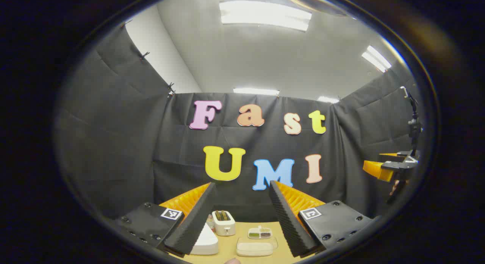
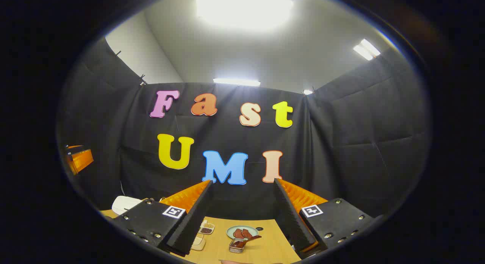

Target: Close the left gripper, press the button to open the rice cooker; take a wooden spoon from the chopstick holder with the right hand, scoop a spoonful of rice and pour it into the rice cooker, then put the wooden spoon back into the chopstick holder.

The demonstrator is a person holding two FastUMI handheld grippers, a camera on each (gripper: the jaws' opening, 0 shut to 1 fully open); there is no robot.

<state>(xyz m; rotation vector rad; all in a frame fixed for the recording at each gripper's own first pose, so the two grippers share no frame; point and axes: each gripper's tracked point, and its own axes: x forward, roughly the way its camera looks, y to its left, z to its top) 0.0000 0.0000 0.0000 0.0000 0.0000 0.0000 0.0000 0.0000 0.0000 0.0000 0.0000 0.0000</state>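
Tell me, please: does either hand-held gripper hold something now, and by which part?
Nothing is held. The left hand-held gripper and the right hand-held gripper both stand open above the table, with only air between their fingers.

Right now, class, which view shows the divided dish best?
The left gripper view: the divided dish sits whole and unobstructed on the table. The right gripper view shows part of it, cut off by that gripper's finger.
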